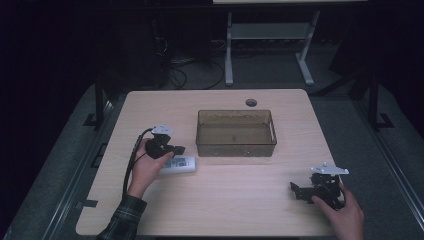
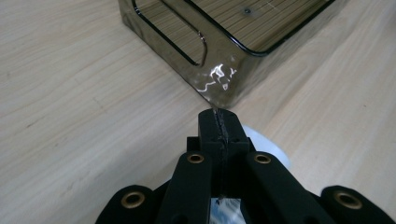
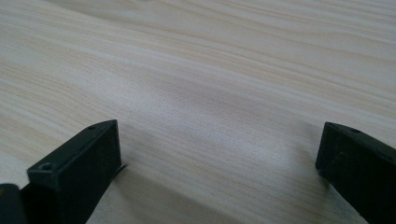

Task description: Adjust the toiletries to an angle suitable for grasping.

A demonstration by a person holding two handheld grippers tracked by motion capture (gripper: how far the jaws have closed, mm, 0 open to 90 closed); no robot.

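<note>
On the table's (image 1: 240,200) left half, white packet (image 1: 181,163) lying flat, long axis crosswise, just beneath left gripper (image 1: 178,149), jaws clenched; brown bin (image 1: 235,148) just beyond. Right gripper (image 1: 296,189) parted, well apart.

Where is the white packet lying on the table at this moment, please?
In the high view the white packet lies flat on the table's left half, right beside the left gripper and just short of the clear bin's near-left corner.
</note>
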